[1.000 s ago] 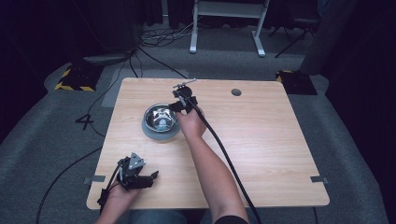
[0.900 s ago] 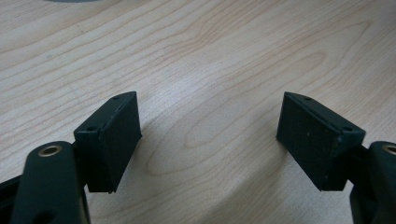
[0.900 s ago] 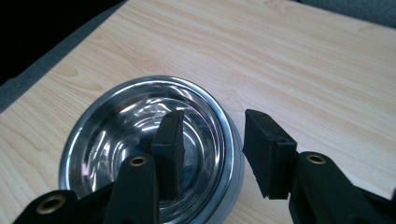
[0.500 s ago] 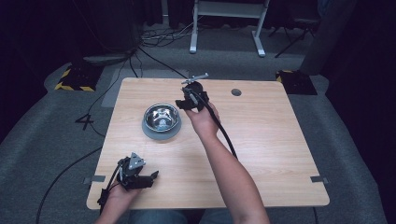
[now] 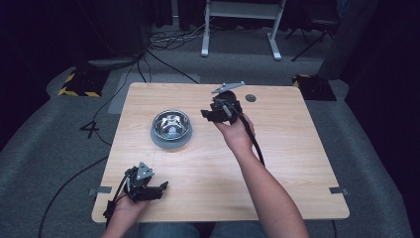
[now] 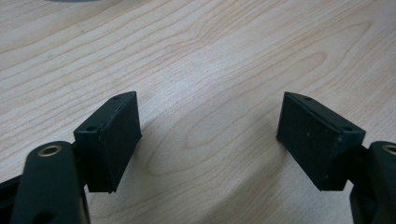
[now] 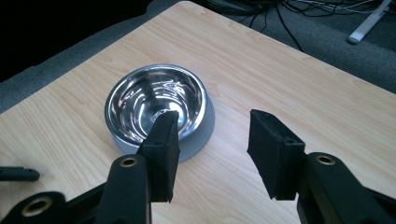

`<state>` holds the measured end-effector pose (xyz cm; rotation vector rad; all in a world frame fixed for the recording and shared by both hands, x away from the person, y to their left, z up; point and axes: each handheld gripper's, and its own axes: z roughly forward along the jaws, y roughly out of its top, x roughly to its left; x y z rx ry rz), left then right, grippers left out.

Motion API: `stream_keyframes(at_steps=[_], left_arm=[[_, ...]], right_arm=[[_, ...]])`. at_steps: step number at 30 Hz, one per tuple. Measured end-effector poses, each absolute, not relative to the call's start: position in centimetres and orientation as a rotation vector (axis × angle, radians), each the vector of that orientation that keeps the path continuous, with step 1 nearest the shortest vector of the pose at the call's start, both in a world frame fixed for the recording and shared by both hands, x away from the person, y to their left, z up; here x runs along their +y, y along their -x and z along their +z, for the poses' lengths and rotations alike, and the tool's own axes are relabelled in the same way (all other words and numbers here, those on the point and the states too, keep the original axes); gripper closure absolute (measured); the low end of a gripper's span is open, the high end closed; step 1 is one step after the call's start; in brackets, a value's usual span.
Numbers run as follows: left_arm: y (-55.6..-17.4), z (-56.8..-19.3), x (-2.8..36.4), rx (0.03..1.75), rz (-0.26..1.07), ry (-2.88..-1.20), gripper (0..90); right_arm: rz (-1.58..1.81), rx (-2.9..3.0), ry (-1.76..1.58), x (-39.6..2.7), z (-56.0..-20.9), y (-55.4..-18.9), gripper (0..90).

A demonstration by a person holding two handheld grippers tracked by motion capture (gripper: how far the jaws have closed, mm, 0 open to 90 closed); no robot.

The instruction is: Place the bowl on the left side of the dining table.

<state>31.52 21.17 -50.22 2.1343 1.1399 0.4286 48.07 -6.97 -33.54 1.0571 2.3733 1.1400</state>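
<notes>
Right gripper (image 5: 210, 113) lifted off the worktop (image 5: 297, 163), jaws just been opening, nothing between them. Bowl (image 5: 171, 126) just left of it, apart. Left gripper (image 5: 157, 189) released too, low at the near edge, empty.

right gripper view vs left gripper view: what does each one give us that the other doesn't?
Right gripper view: the steel bowl on its grey base, seen from above and to one side, with nothing visible inside it, plus the table's far edge and the cables on the floor beyond. The right gripper has just been opening, with nothing between its jaws.
Left gripper view: a close look at bare wood, with the left gripper low over the table and its jaws wide apart.
Both: the same light wooden table, and open jaws that hold nothing.
</notes>
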Motion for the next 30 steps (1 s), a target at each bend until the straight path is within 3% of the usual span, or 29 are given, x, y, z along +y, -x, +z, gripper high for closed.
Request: stream_keyframes(at_steps=[12,30], left_arm=[[-31.5,-50.2,21.2,1.140,0.424,-2.132,21.8],[-31.7,-50.2,21.4,1.148,0.406,-2.117,21.7]], right_arm=[[1.148,2.323,-1.058,-13.4,-33.0,-46.1,51.6],[1.096,2.349,-0.973,-19.4,-33.8,-42.5,48.2]])
